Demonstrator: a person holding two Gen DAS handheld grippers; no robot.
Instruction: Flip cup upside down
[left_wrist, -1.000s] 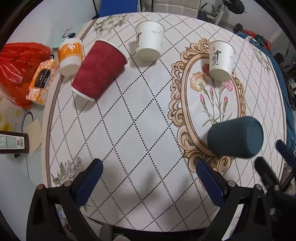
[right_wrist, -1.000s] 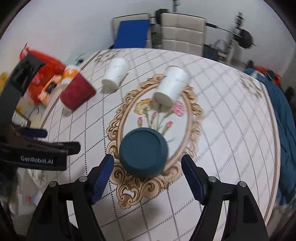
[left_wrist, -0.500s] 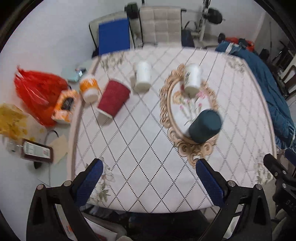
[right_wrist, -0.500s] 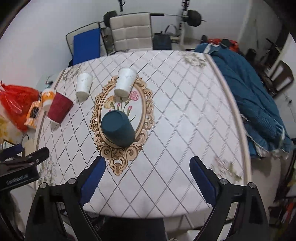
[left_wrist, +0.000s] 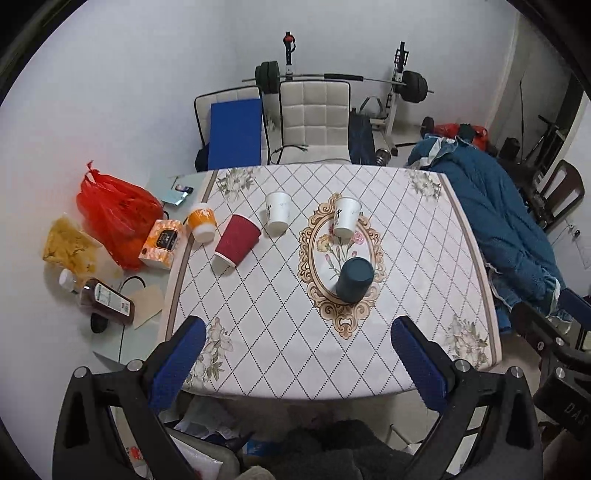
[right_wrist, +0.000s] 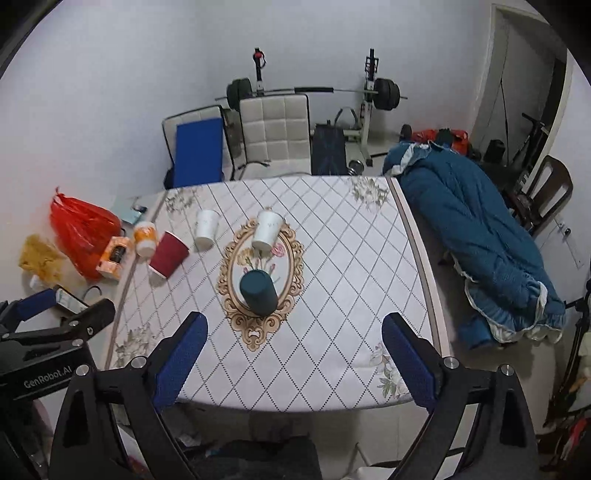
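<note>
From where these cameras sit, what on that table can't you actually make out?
- Both views: dark teal cup interior, hidden by its own closed upturned base.
- Both views: white cup lettering, too small.
- Both views: bottle label, too small in the left; left gripper covers it in the right.

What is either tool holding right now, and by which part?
Nothing. The left tool and right tool are both open and empty, back from the table. The dark teal cup stands upside down on it, untouched.
</note>
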